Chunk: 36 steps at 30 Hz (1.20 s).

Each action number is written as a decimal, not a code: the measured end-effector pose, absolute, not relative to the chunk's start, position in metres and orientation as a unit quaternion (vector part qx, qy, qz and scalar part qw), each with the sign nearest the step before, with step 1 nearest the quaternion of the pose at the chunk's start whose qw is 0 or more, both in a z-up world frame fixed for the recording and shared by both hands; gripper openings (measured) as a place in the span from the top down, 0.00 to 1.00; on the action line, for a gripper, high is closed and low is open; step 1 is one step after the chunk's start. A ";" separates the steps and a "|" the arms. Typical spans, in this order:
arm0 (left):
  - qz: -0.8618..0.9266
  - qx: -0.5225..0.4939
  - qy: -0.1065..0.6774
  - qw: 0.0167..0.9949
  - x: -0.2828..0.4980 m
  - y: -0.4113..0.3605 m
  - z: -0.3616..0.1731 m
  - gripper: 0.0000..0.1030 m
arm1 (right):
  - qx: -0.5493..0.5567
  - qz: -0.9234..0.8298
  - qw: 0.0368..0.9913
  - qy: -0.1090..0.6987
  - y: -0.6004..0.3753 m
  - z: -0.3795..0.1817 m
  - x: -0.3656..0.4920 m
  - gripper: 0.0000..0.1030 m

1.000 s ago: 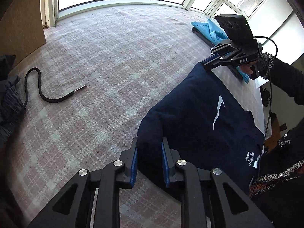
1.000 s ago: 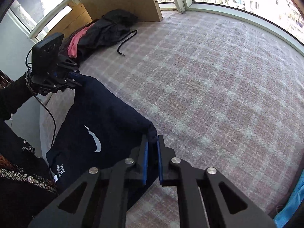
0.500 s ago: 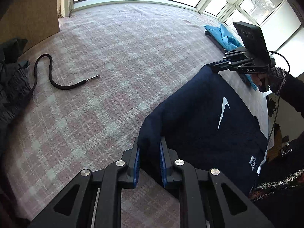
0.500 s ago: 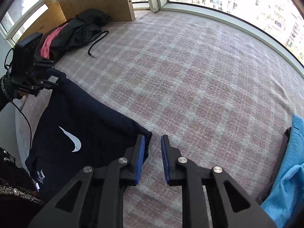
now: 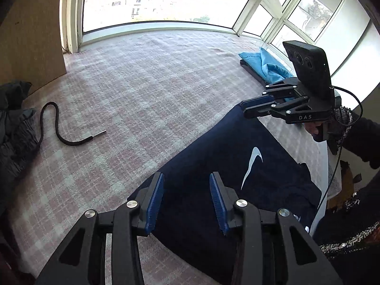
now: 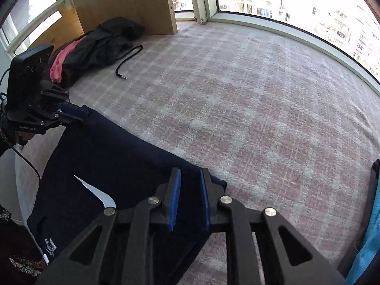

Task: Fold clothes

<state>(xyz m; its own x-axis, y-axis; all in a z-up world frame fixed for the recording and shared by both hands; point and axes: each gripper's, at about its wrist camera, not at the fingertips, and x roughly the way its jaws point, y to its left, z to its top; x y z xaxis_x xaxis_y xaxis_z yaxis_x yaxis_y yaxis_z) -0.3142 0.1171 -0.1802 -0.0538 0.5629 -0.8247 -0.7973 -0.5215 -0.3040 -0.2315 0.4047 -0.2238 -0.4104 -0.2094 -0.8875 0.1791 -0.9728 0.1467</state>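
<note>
A navy shirt (image 5: 225, 156) with a white swoosh lies flat on the pink plaid cloth (image 5: 147, 90). My left gripper (image 5: 186, 182) stands open just above the shirt's near left corner, with nothing between its blue pads. In the right wrist view the same shirt (image 6: 106, 154) spreads to the lower left. My right gripper (image 6: 190, 175) is open over its other corner, fingers a little apart, holding nothing. Each gripper also shows in the other's view: the right gripper (image 5: 251, 106) at the shirt's far corner, the left gripper (image 6: 78, 114) likewise.
A black cord (image 5: 59, 130) lies on the cloth beside a pile of dark clothes (image 5: 14, 123), which has pink fabric (image 6: 59, 64) in it. Folded blue cloth (image 5: 263, 66) sits by the windows. A wooden board (image 6: 125, 4) stands at the back. A person's dark sleeve (image 5: 356, 137) holds the right gripper.
Both grippers held the shirt's corners a second ago. The right one opened first, then the left let go. The shirt now lies flat and both grippers have lifted slightly.
</note>
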 end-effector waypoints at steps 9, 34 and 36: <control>0.760 -0.507 0.121 0.389 -0.296 0.048 -0.160 0.69 | 0.518 -0.839 0.163 0.014 0.348 -0.190 -0.146 0.82; 0.659 -0.500 0.174 0.535 -0.097 0.146 -0.157 0.58 | 0.524 -0.830 0.027 -0.190 0.394 -0.236 0.001 0.80; 0.631 -0.485 0.204 0.569 -0.080 0.179 -0.158 0.58 | 0.524 -0.829 0.024 -0.194 0.394 -0.236 0.008 0.80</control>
